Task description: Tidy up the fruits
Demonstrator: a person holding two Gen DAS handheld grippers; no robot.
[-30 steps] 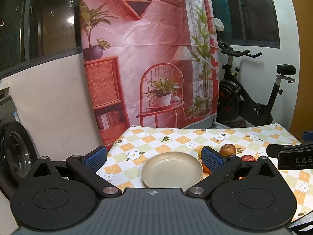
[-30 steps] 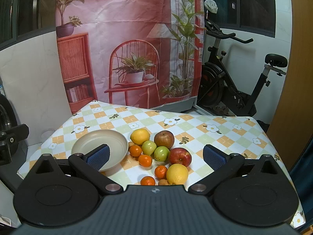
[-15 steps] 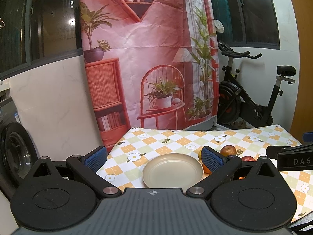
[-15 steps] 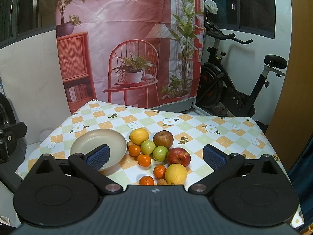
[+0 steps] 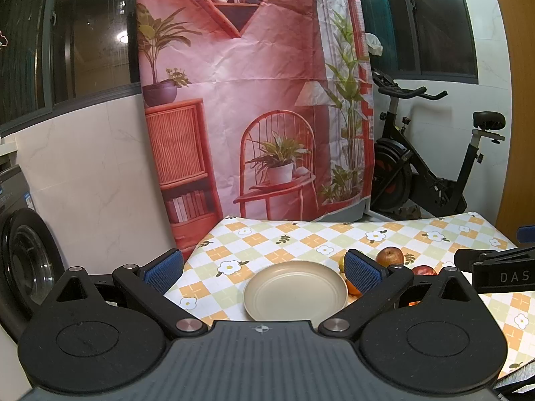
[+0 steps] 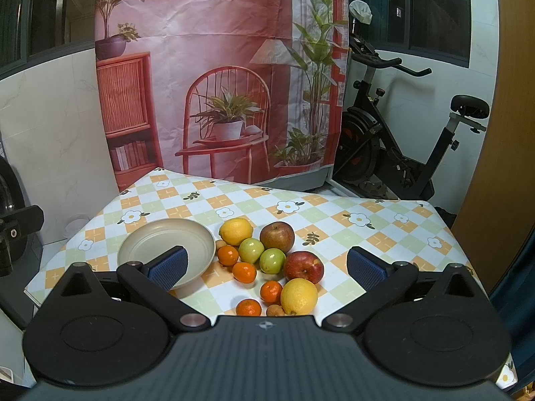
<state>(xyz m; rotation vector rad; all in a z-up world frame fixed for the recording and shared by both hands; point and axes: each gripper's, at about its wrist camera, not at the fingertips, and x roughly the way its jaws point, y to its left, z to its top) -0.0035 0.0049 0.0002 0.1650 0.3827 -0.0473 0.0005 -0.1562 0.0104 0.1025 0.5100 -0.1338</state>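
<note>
Beige plate (image 5: pixel 294 289) fills the left view; both claws gape empty, fruit pile (image 6: pixel 271 260) right's.

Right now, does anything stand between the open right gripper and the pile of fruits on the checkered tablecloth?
Nothing visible does. The right gripper hangs open above the fruits, with free air between. The round beige plate beside them is empty.

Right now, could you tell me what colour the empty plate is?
The plate is plain beige, clearest in the right wrist view.
</note>
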